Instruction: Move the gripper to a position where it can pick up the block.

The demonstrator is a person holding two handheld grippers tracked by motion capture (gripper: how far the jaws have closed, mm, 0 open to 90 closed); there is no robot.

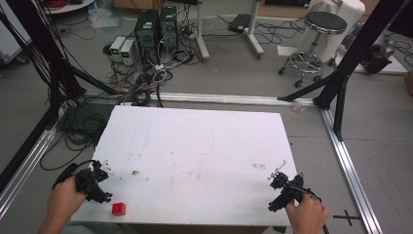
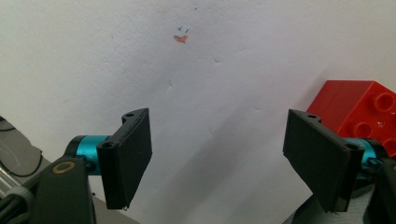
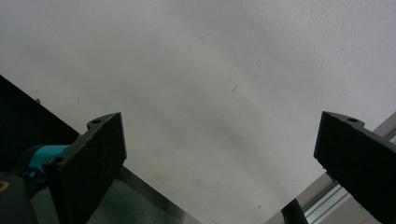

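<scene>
The small red plastic studded brick (image 1: 119, 209) sat at the white table's (image 1: 195, 146) near edge, just beside the left gripper (image 1: 101, 187). Both the left gripper and the right gripper (image 1: 281, 181) gaped wide, holding nothing. A careless nudge could have tipped the brick off that edge.

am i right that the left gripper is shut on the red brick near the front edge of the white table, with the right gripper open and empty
Not quite. The left gripper is open, not shut on the red brick: in the left gripper view its jaws stand wide apart over bare table, with the brick off to one side beyond a jaw. The rest holds: the brick sits near the front edge, and the right gripper is open and empty.
</scene>
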